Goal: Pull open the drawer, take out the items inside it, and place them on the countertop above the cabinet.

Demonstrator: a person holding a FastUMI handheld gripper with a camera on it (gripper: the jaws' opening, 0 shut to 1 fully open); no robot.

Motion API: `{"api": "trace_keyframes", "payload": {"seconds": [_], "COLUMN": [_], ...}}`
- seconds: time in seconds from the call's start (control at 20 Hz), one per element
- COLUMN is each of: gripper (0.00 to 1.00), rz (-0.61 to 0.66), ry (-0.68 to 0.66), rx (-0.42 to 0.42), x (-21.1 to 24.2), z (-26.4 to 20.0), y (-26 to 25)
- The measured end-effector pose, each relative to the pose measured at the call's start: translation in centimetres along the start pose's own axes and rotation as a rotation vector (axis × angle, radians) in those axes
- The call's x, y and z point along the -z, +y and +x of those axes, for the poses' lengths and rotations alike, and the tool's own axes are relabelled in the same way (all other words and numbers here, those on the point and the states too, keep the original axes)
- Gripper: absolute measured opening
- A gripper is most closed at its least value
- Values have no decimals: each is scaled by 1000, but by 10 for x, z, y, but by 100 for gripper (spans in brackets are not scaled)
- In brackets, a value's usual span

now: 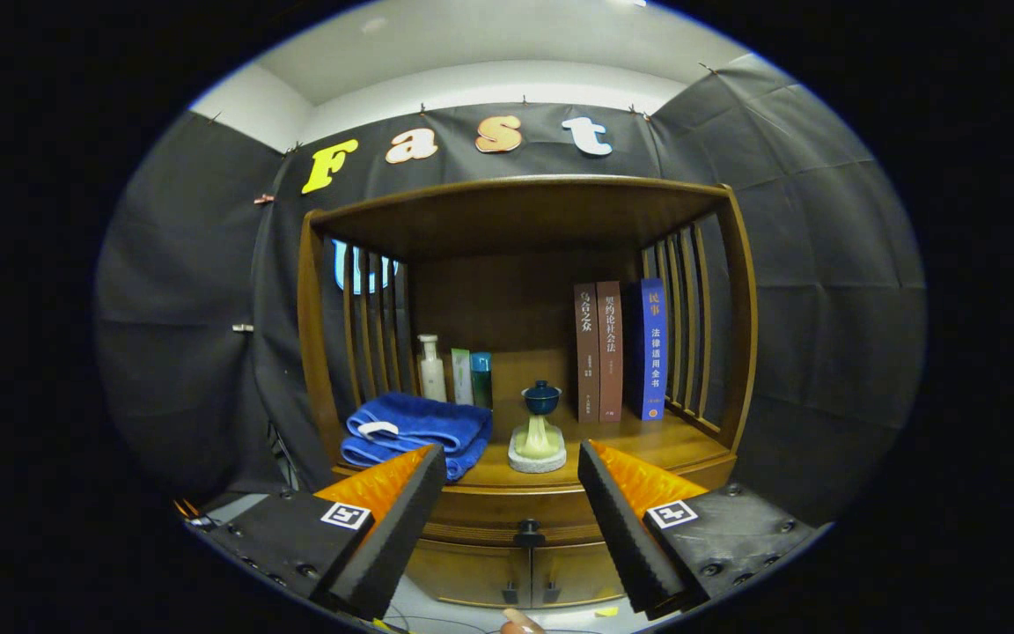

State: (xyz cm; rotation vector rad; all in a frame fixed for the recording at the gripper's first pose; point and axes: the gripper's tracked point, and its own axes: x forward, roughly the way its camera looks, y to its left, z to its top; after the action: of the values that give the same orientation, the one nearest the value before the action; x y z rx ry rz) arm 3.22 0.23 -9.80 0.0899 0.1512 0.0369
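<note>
A wooden cabinet (701,458) stands ahead against the booth wall, with an open shelf above a countertop (648,445). Below the countertop runs a shut drawer front (507,511) with a small dark knob (528,531) at its middle. My gripper (511,458) is open, its two fingers spread wide, and the knob lies between them, a short way beyond the tips. Nothing is held. What the drawer holds is hidden.
On the countertop lie a folded blue towel (415,431), a pale bottle (430,368), two small boxes (472,379), a blue lidded cup on a pale stand (540,427) and three upright books (621,350). Two small doors (507,572) sit under the drawer.
</note>
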Motion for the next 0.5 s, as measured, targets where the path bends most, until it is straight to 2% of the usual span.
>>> {"api": "trace_keyframes", "payload": {"seconds": [0.3,0.5], "gripper": [99,99], "rz": [-19,-31], "ry": [-2,-22], "rx": [-35,-42], "x": [-63,-87], "z": [-16,-19], "y": [13,20]}}
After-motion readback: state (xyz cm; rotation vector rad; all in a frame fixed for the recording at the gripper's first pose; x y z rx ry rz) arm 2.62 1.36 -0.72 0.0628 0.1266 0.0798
